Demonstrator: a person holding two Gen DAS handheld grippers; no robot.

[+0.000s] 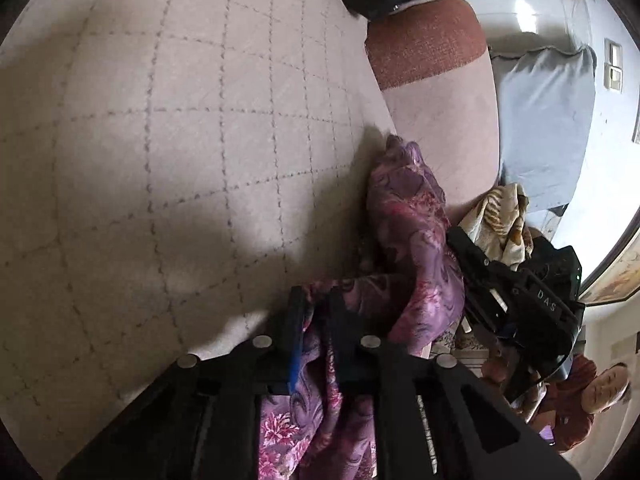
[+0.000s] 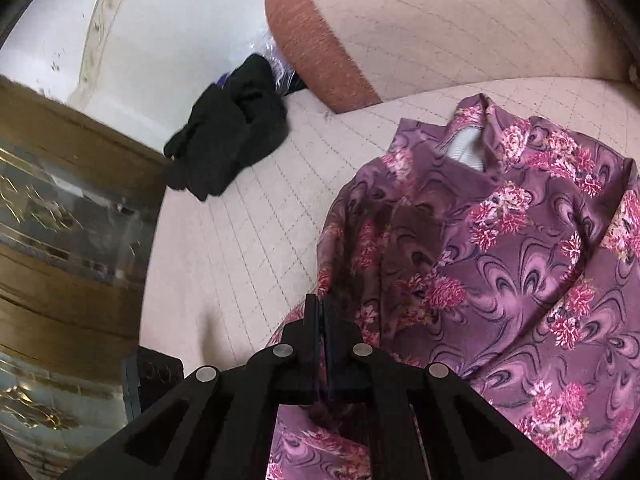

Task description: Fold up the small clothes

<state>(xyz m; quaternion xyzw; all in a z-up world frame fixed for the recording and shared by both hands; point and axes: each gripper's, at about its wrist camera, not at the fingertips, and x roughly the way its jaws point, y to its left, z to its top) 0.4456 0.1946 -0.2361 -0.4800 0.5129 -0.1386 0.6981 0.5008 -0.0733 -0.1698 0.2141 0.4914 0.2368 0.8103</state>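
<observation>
A purple top with pink flowers [image 2: 500, 248] lies spread on the quilted beige sofa seat [image 2: 256, 232], collar toward the backrest. My right gripper [image 2: 322, 312] is shut on its near left edge. In the left wrist view my left gripper [image 1: 318, 300] is shut on a bunched fold of the same purple top [image 1: 412, 232], which hangs and drapes to the right. The other gripper's black body [image 1: 520, 292] shows at the right of that view.
A black garment [image 2: 228, 144] lies at the seat's far left end by the rust-coloured armrest [image 2: 316, 48]. A wood-and-glass table [image 2: 68, 216] stands left of the sofa. A blue cushion [image 1: 544, 120], a patterned cloth [image 1: 500, 216] and a seated person [image 1: 592, 396] are at right.
</observation>
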